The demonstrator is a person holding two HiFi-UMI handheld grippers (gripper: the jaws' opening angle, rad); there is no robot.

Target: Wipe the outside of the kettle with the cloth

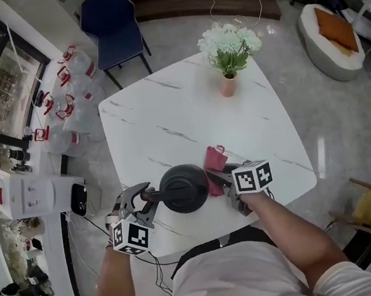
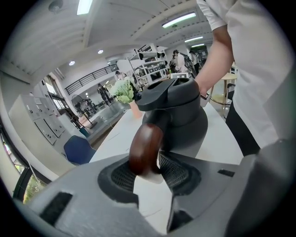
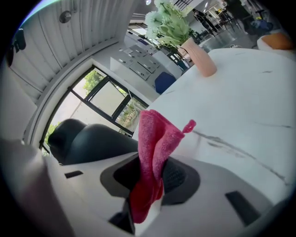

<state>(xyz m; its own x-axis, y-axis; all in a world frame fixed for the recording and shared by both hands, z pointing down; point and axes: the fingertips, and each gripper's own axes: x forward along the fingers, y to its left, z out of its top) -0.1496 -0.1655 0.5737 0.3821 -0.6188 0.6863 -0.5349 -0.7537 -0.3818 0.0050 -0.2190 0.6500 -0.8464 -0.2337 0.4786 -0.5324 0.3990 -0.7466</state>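
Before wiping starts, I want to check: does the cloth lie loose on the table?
No, the pink cloth is pinched between the jaws of the right gripper and stands up from them.

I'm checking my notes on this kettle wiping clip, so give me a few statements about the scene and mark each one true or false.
1. The right tongs pinch a pink cloth. True.
2. The left tongs grip the kettle's spout. False: they clamp its brown handle.
3. The kettle is white. False: it is black.
4. A flower vase stands on the table. True.
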